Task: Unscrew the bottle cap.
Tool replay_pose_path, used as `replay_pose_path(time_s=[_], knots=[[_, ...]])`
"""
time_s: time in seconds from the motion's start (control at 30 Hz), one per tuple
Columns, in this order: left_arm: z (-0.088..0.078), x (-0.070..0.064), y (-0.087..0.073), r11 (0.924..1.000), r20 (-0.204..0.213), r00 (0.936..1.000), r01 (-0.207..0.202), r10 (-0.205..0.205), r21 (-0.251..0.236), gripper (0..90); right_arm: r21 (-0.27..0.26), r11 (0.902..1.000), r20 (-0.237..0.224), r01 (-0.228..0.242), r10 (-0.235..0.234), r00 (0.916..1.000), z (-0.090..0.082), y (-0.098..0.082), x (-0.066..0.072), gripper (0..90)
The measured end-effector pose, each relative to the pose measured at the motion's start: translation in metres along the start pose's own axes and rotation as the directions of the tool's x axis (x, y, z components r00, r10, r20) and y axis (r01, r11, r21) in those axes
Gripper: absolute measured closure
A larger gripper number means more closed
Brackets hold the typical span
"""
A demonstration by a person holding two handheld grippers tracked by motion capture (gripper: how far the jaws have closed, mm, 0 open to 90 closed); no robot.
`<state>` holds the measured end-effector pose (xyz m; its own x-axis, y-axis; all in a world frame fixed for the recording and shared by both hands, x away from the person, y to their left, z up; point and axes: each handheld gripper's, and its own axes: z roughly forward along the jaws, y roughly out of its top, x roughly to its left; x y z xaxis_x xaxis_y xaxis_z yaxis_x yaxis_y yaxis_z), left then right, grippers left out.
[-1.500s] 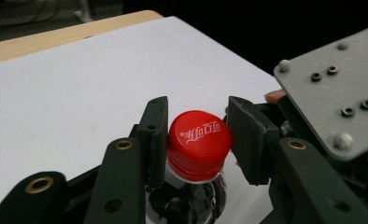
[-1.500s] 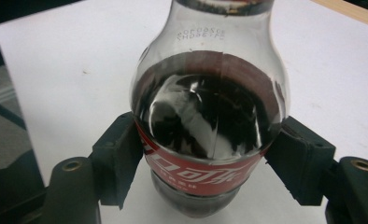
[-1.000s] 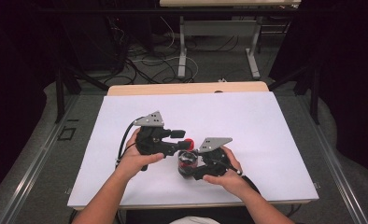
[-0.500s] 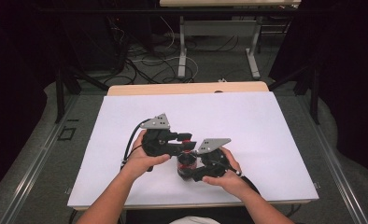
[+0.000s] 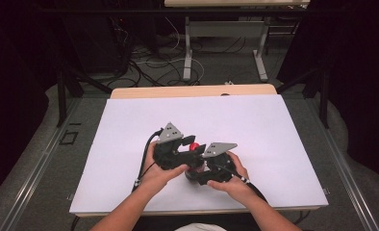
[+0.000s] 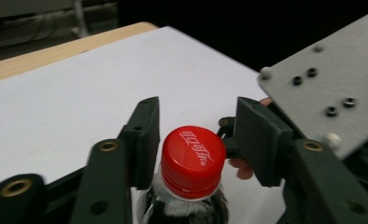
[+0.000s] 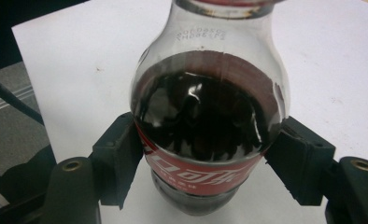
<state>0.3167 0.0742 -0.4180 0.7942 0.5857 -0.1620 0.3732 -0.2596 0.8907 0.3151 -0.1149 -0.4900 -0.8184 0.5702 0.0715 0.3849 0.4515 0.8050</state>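
Observation:
A cola bottle (image 7: 209,126) with dark drink and a red label stands on the white table; my right gripper (image 7: 205,168) is shut on its body, pads pressing both sides. In the high view the right gripper (image 5: 197,172) sits near the front edge. The bottle's red cap (image 6: 194,158) lies between the jaws of my left gripper (image 6: 196,135). Those jaws have just been opening: a gap shows between the cap and the right-hand pad (image 6: 259,140), so the gripper stands open around the cap. From above, the cap (image 5: 193,147) peeks out beside the left gripper (image 5: 187,151).
A white sheet (image 5: 255,125) covers the table, with a wooden strip (image 5: 192,91) along its far edge. The grey plate (image 6: 327,88) of the right gripper is close on the right in the left gripper view. Cables and table legs lie on the floor beyond.
My left gripper has moved right, from beside the bottle's cap to around it, close against the right gripper. The right hand and the bottle have stayed put.

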Motion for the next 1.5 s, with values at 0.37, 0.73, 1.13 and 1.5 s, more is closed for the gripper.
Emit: replay_pose_path(time_s=[0.37, 0.73, 1.13, 1.5], knots=[[-0.016, 0.031, 0.002, 0.9961, 0.176, 0.9818, -0.078, 0.07, 0.04, 46.5, -0.004, 0.9998, -0.044, 0.019, -0.019, 0.9988, -0.001, 0.001, 0.0, 30.4], [-0.005, 0.031, -0.002, 0.9942, 0.263, 0.9617, -0.095, 0.078, 0.051, 58.7, -0.003, 0.9989, -0.067, 0.047, -0.047, 0.9966, 0.0, 0.001, 0.004, 30.4], [-0.002, 0.004, -0.003, 0.999, 0.012, 0.9999, 0.002, -0.003, 0.045, 61.8, 0.01, 0.9991, -0.019, 0.041, -0.041, 0.999, 0.0, 0.002, 0.005, 30.4], [-0.013, 0.015, 0.004, 0.9992, 0.104, 0.9944, -0.017, 0.013, 0.036, 46.0, 0.009, 0.9996, -0.032, 0.028, -0.028, 0.9991, -0.003, 0.002, 0.003, 30.4]])
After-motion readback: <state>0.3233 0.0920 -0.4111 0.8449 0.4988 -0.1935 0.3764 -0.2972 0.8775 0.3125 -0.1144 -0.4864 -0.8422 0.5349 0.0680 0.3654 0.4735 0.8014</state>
